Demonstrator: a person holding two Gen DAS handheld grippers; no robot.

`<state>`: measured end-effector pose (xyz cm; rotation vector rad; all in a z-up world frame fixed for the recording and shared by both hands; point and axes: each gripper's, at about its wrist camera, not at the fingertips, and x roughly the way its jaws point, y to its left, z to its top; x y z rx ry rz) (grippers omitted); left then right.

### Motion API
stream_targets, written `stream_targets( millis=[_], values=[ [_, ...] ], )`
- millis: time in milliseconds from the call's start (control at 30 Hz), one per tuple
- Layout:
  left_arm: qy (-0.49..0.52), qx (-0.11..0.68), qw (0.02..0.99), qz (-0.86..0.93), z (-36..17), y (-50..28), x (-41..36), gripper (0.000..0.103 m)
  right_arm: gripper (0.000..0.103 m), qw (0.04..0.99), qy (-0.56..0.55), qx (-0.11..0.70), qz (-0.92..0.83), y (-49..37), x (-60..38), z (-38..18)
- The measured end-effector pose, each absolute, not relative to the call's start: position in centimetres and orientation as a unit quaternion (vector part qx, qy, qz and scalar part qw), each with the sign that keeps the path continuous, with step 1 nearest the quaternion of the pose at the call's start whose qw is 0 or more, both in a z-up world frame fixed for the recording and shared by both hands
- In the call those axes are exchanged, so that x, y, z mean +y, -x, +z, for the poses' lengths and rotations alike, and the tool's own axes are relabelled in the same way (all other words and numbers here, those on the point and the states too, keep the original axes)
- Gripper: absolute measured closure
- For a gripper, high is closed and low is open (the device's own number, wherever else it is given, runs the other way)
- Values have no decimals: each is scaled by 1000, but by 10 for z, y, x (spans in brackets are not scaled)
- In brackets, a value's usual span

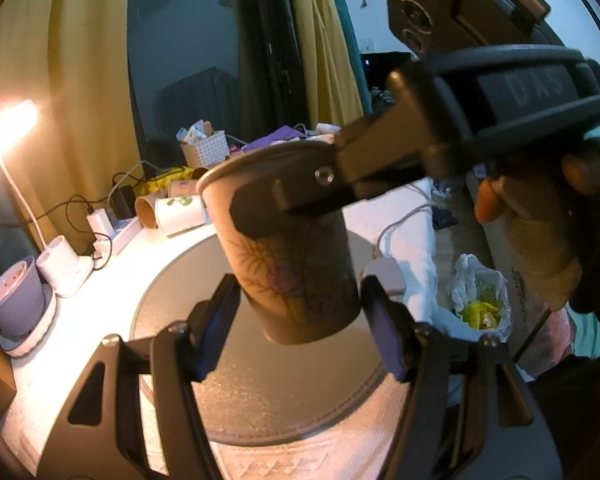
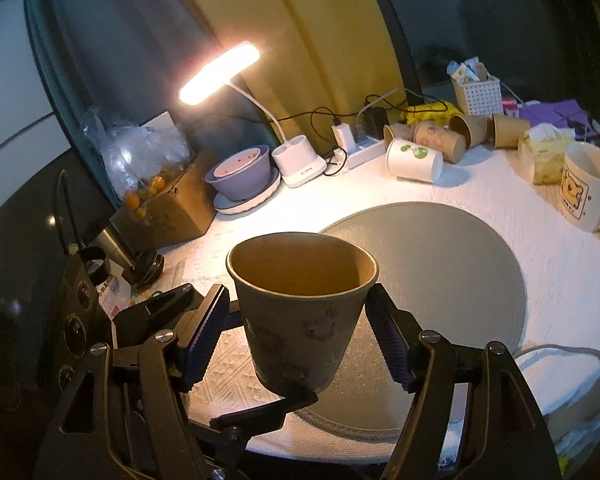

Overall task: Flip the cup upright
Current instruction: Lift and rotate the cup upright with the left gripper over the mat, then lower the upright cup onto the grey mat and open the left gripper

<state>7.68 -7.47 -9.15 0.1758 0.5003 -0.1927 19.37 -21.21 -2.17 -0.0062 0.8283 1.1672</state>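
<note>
Right wrist view shows the brown paper cup with a faint flower print point(image 2: 302, 312) held in the air above the near edge of the round grey mat point(image 2: 452, 256), mouth up and only a little tilted. The right claw point(image 2: 300, 332) has its ribbed pads on both sides of the cup wall; the left one seems to touch, the right one seems just beside it, so I cannot tell if this claw really grips. From the left wrist view, the right claw point(image 1: 300, 200) looks pressed on the upper part of the cup point(image 1: 288, 256), near the rim, and the cup hangs from it without touching the mat point(image 1: 260, 380). The left claw point(image 1: 300, 320) is released: its two fingers stand wide on each side of the cup base, clearly apart from it. I judge the turning is nearly done and what remains is to set the cup down. To do it well, the bottom should be made level first, then lowered straight onto the mat on the white cloth-covered surface point(image 2: 540, 280), and the pads released only when the base sits flat, because thin paper walls bend and a light cup tips easily. The cup is empty inside, with a rolled rim, a pinkish flower and thin dark leaves on its side, and it seems not crushed.
</note>
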Motion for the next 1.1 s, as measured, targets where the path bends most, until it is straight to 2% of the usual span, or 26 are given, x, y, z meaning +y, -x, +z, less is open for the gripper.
stream_targets(
  millis=[133, 333, 467, 633, 800, 900, 1100],
  values=[
    [-68, 262, 958, -95, -95, -86, -68, 39, 34, 756, 8, 381, 533, -199, -209, -27],
    [-13, 313, 947, -77, -108, -109, -49, 38, 35, 761, 25, 383, 522, -212, -197, -36],
    [9, 327, 942, -71, -115, -115, -35, 31, 35, 773, 31, 382, 506, -228, -187, -41],
    [52, 358, 930, -66, -126, -125, -17, 28, 35, 795, 61, 372, 475, -249, -172, -51],
    [80, 372, 924, -40, -133, -132, 0, 27, 35, 805, 85, 369, 457, -267, -153, -67],
    [94, 372, 923, -24, -132, -136, 10, 21, 35, 815, 104, 346, 452, -269, -144, -70],
    [118, 372, 921, 12, -134, -140, 32, 21, 35, 832, 134, 320, 433, -272, -134, -76]
  ],
)
